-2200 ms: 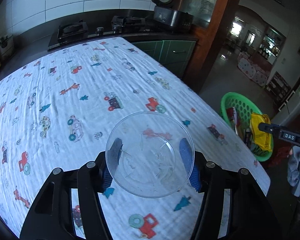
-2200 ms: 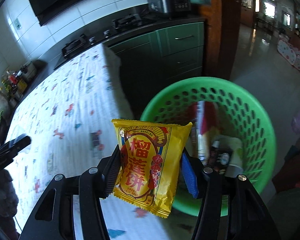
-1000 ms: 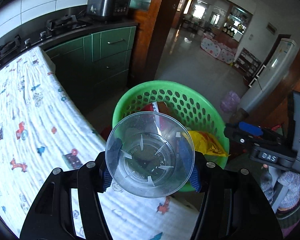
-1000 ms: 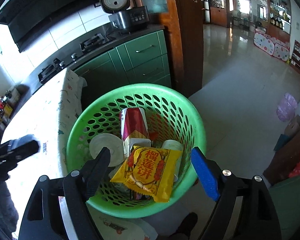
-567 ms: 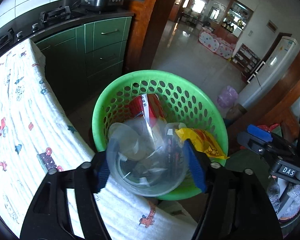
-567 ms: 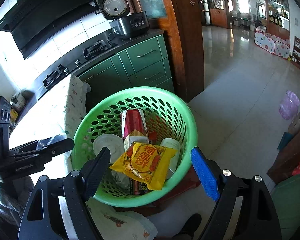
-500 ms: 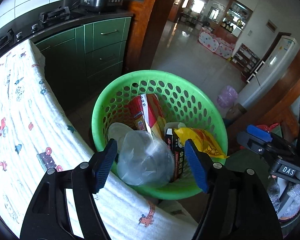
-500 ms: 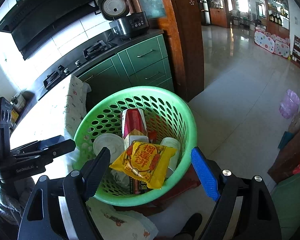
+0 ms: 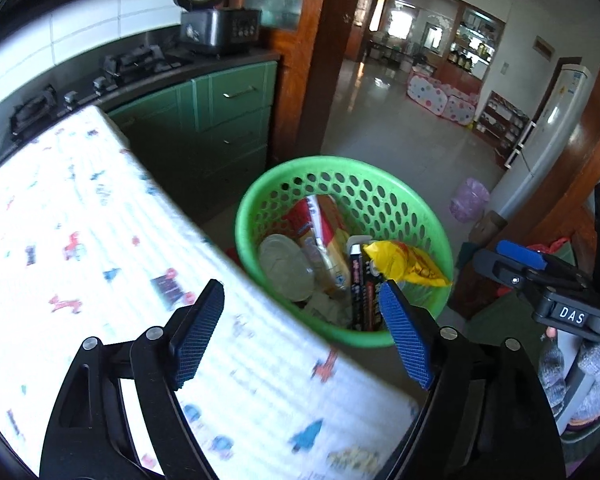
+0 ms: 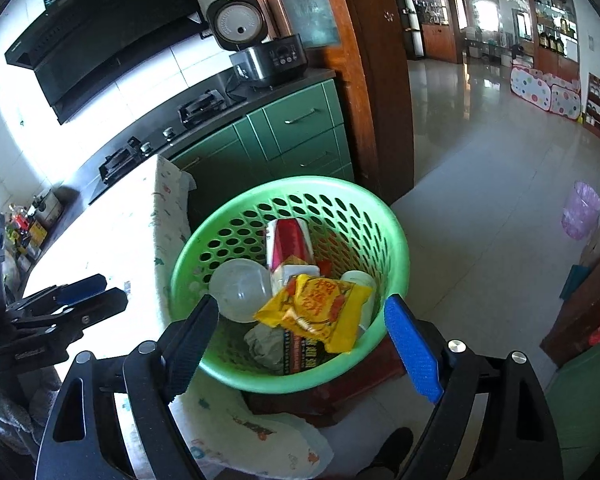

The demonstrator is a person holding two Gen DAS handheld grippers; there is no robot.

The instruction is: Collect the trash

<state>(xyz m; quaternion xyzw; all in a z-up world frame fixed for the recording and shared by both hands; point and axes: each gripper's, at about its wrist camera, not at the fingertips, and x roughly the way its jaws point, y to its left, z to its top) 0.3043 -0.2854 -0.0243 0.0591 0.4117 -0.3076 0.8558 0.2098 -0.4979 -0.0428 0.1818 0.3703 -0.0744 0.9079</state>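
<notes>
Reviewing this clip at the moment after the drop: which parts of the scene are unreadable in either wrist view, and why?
- Basket bottom: both views, buried under the yellow snack packet, clear plastic cup and red carton.
- Dark box print: left view, too small.
- Tablecloth pattern: left view, motion-blurred; right view, washed out by glare.
- Any trash left on the table: the near part lies behind the left gripper, whose jaws are opening and empty.

The basket (image 10: 392, 216) stands on the floor just beside the tabletop (image 9: 60, 216) edge, holding the snack packet (image 10: 316, 308) atop a carton (image 10: 288, 244), with the clear bowl (image 10: 240, 290) to the packet's left and cabinets (image 10: 300, 128) behind.
</notes>
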